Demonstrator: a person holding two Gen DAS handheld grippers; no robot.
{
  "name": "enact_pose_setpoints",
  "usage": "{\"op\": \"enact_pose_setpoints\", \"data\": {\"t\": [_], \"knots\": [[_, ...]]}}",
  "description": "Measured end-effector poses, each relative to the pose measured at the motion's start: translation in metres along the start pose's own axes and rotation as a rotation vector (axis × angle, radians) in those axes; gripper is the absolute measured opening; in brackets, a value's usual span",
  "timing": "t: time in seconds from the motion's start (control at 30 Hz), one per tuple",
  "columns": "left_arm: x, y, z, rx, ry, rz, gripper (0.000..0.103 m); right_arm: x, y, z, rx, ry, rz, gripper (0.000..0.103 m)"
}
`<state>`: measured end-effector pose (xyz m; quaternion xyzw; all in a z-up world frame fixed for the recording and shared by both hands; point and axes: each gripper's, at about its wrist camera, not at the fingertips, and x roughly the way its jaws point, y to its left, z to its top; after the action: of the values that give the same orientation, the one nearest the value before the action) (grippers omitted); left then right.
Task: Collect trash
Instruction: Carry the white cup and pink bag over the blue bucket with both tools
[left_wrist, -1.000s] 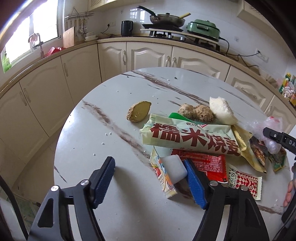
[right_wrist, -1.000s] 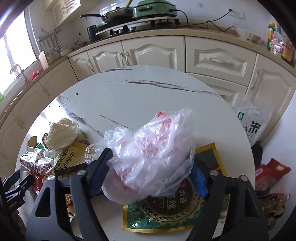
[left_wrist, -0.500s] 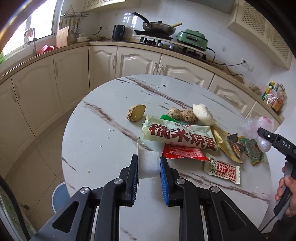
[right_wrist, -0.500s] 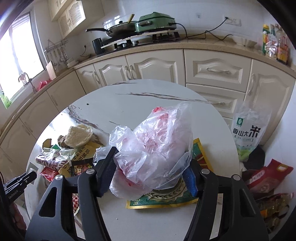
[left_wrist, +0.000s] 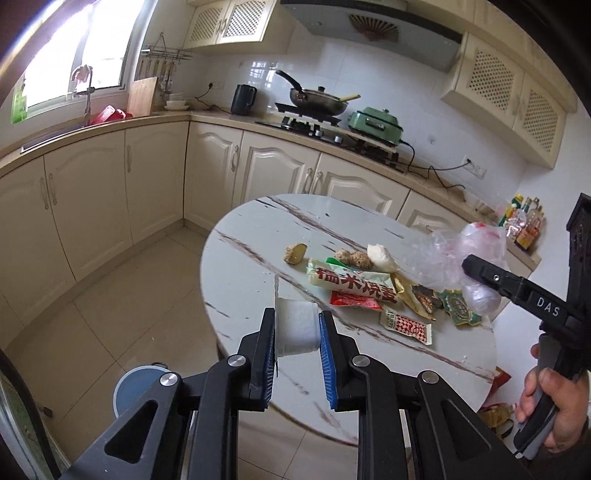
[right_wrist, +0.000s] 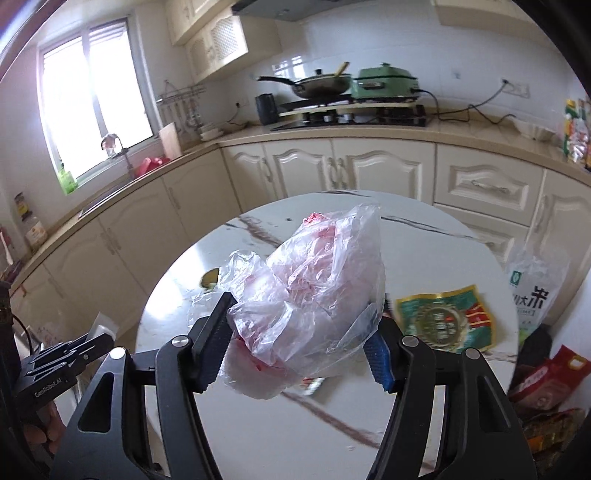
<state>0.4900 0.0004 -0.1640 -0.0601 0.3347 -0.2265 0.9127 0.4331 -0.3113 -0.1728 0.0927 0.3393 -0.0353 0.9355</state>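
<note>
Already both claws are loaded and lifted off the round marble table (left_wrist: 236, 280). The left claw (left_wrist: 297, 328) is clenched on a small white cup (left_wrist: 297, 326), its blue pads pressing the cup's sides; its jaws have just been closing, with the cup between them. The cup lies on its side, long axis running along the fingers, foil lid flap sticking up at the left pad. It hangs over the table's near edge, above the tiled floor.

The right claw (right_wrist: 301, 343) is grasping a crumpled clear plastic bag (right_wrist: 310, 291) with pink inside. Its jaws have narrowed a little onto the bag, which bulges up and forward past the pads, above the table's near side.

Relative to the table, the remaining trash lies beyond and below both claws: the long pale wrapper (left_wrist: 351, 282), the red sachet (left_wrist: 406, 326) and the green-gold packet (right_wrist: 447, 317). No bin can be identified in either view, so which hand is nearer a drop-off cannot be judged. Both claws tilt downward, and the right hand (left_wrist: 550, 410) grips its handle beside the table's right edge.
</note>
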Motion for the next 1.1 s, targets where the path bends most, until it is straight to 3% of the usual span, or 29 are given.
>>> {"op": "enact_pose_setpoints", "data": {"t": [0.3, 0.53, 0.77, 0.97, 1.1], "knots": [[-0.071, 0.113, -0.028, -0.095, -0.033, 0.165, 0.018, 0.054, 0.183, -0.026, -0.198, 0.101, 0.256, 0.063], [-0.061, 0.213, -0.067, -0.216, 0.073, 0.255, 0.018, 0.141, 0.296, -0.084, -0.319, 0.278, 0.352, 0.063], [0.018, 0.292, -0.116, -0.331, 0.284, 0.254, 0.018, 0.274, 0.323, -0.158, -0.342, 0.541, 0.292, 0.063], [0.092, 0.342, -0.156, -0.432, 0.454, 0.236, 0.018, 0.375, 0.309, -0.214, -0.278, 0.729, 0.245, 0.065], [0.119, 0.359, -0.170, -0.443, 0.516, 0.225, 0.018, 0.421, 0.297, -0.233, -0.243, 0.806, 0.232, 0.067]]}}
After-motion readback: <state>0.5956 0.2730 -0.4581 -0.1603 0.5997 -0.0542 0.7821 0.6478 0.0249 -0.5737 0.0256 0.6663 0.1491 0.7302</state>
